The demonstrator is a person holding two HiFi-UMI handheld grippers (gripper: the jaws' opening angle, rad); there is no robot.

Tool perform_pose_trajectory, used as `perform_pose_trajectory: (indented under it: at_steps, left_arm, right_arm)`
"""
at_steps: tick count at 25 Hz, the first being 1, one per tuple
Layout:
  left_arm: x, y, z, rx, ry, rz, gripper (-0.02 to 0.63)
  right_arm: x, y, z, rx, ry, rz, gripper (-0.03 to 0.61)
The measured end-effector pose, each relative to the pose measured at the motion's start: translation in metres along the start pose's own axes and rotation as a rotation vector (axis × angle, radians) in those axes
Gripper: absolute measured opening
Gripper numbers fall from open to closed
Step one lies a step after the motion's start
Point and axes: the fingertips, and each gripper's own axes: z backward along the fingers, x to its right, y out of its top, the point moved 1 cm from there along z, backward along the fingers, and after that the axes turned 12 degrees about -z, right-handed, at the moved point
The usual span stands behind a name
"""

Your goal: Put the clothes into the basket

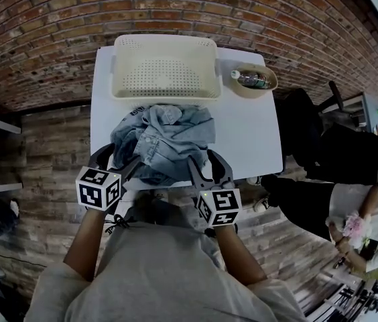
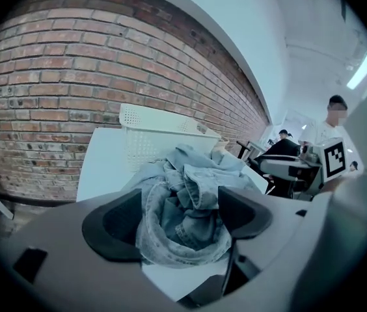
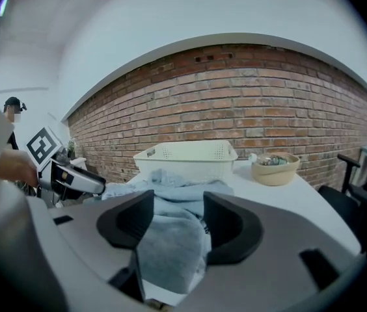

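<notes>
A: Quick, biggest first. What's there?

B: White table (image 1: 259, 136) running up the middle of the head view. Cream perforated basket (image 1: 165, 41) at its top end, and it looks to have nothing in it. The denim garment (image 1: 167, 138) is crumpled in a heap at frame centre, just below the basket, with its far edge up against the basket's near wall. Small tan bowl (image 1: 270, 86) with a bottle (image 1: 249, 79) in it is upper right, beside the basket.

A: So the clothes aren't in yet.

B: No, the garment is on the table.

A: Grippers?

B: Both are at the lower edge of the heap. Left gripper (image 1: 116, 161) is at its lower-left corner and right gripper (image 1: 206, 163) at its lower-right. Each points up the frame into the cloth.

A: Jaws?

B: Both pairs stand apart. In the left gripper view a bunched fold of denim fills the gap. In the right gripper view a flatter fold lies between the pads. Neither pair looks clamped, so I'd call them unclosed with cloth inside.

A: What does the next move turn on?

B: My read is that the heap spreads left to right across the frame, one gripper at each end, neither nearer. The basket lies straight beyond, toward the top of the frame. So close both, lift, and carry forward over the near wall.
</notes>
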Motion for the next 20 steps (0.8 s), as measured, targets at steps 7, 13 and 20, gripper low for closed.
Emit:
perform_pose_trajectory:
  at_steps: [7, 13, 20]
  left_arm:
    - [-0.006, -0.007, -0.007, -0.034, -0.003, -0.002, 0.422]
    - [-0.017, -0.017, -0.017, -0.1, -0.031, 0.026, 0.51]
    - [-0.025, -0.032, -0.038, -0.196, -0.096, 0.065, 0.58]
  right_arm:
    - [0.017, -0.017, -0.011, -0.088, 0.017, -0.013, 0.411]
    - [0.026, -0.032, -0.026, -0.183, 0.042, -0.019, 0.511]
    - [0.038, -0.055, -0.051, -0.349, 0.068, -0.058, 0.567]
